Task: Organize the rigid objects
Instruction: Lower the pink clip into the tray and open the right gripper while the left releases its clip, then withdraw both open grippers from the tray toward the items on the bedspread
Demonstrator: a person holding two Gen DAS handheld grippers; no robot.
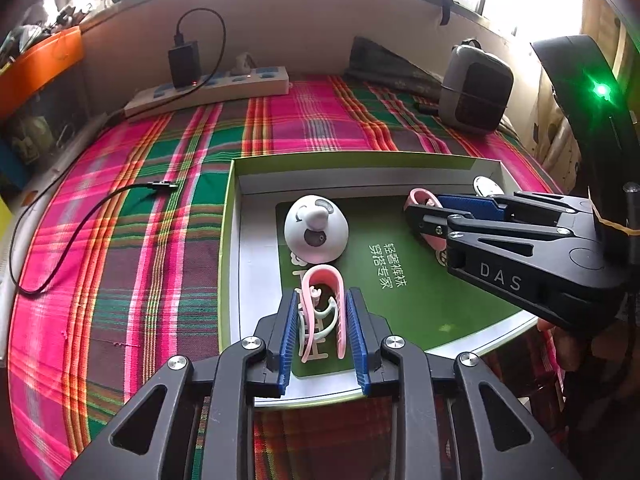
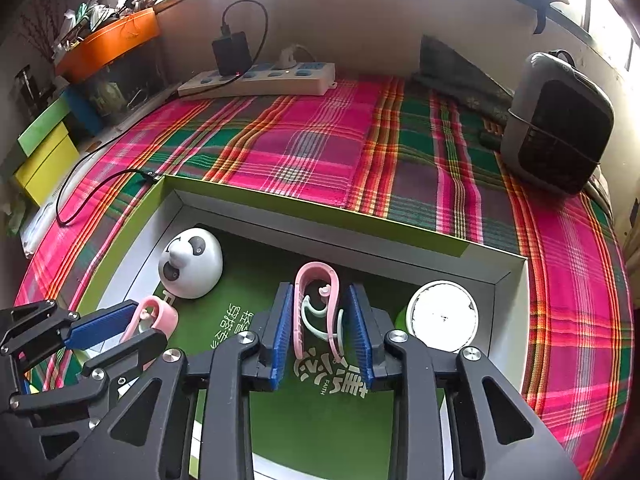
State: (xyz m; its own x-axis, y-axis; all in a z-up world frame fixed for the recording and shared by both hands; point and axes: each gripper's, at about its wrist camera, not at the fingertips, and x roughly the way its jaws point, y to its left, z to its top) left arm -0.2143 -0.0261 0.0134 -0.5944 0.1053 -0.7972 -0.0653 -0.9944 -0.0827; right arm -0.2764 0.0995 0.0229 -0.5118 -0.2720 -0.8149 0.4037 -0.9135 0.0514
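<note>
Left gripper (image 1: 322, 336): jaws slightly parted, flanking pink clip (image 1: 323, 312) on the box (image 1: 236, 264) floor, apparently released | right gripper (image 2: 323, 336): same, second clip (image 2: 316, 308) | placement judged complete.

Pink clip (image 1: 322, 312) between tool (image 1: 322, 304) pads

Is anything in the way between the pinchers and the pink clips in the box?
Nothing visible is. The left gripper already has one pink clip between its blue fingers, and the right gripper has the other pink clip between its own, both inside the box.
</note>
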